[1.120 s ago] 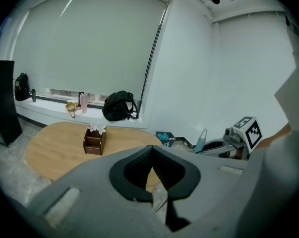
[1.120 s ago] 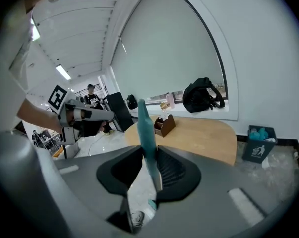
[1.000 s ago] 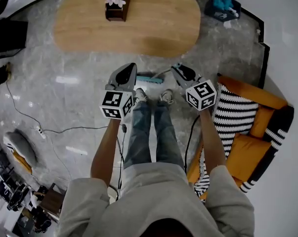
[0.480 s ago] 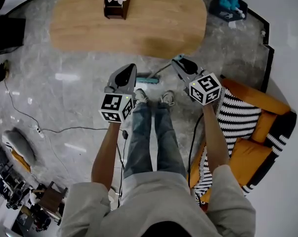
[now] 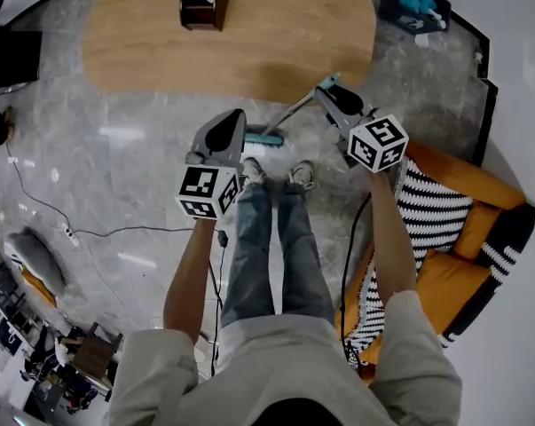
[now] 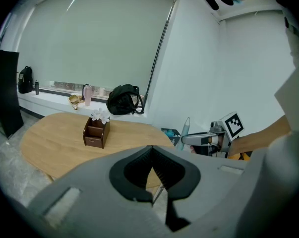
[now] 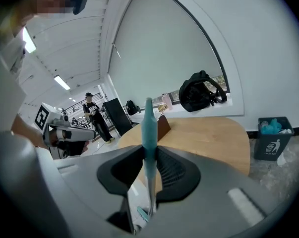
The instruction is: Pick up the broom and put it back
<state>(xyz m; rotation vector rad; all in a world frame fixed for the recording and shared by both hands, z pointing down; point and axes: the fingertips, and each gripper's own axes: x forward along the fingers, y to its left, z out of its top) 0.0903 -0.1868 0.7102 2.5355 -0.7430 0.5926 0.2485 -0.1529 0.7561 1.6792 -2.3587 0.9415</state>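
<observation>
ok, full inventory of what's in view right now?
table: one, light wood, oval, ahead of the person
box: one, dark brown, white flower on top, on the table
broom: one, teal, head down, handle up in the right gripper
bin: one, dark, far right by the wall
sofa: one, orange with black-and-white stripes, right side
backpack: one, black, on the window ledge
cable: one, dark, trailing at left
left gripper: fingers together, empty
right gripper: fingers shut on the broom

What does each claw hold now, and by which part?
The right claw grips the broom near the top of its teal handle; the left claw holds nothing.
</observation>
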